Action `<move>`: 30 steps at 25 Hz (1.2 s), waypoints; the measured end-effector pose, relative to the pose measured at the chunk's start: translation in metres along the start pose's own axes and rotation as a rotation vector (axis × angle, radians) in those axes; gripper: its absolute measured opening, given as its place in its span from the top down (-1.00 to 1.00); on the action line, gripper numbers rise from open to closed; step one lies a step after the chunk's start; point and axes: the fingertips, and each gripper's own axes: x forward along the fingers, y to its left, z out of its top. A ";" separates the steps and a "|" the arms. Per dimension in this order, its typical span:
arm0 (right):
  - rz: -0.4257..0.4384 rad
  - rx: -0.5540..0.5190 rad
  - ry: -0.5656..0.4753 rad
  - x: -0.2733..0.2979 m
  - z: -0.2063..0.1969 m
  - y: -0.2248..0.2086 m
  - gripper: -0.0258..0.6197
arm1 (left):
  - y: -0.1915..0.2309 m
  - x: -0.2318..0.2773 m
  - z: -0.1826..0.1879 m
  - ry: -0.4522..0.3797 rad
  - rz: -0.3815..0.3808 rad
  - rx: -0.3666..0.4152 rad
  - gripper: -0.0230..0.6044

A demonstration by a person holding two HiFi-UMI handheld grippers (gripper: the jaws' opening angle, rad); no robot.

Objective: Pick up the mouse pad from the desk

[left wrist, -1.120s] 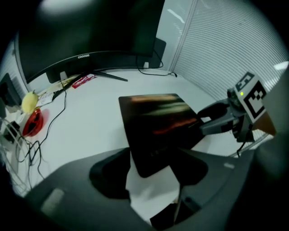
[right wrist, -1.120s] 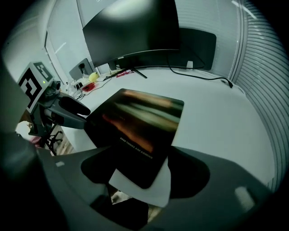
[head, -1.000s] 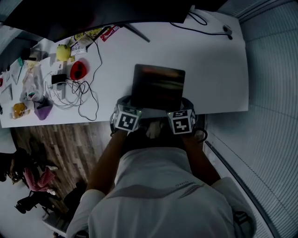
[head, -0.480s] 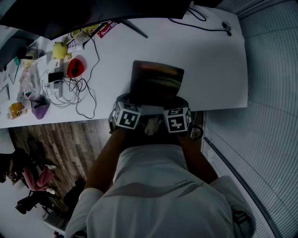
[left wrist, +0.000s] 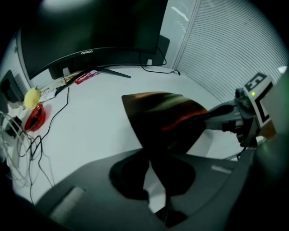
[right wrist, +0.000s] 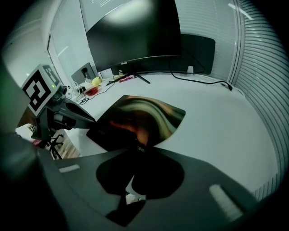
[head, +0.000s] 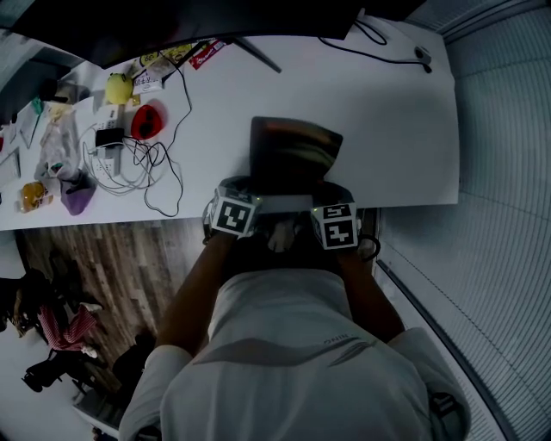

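Closing on one mouse pad [head: 293,151], the left tool [head: 245,196] and right tool [head: 331,200] (two in all) each pinch a near corner; the pad extends ahead of them, its near edge raised off the counter [head: 396,112].

Near edge of pad [head: 293,155] is covered. Top of monitor [head: 172,21] is cut off. Left-end clutter [head: 60,164] cannot be identified.
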 end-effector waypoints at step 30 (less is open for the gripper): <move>0.112 0.035 -0.089 -0.016 0.007 -0.004 0.79 | -0.037 0.000 0.017 -0.078 -0.083 -0.029 0.74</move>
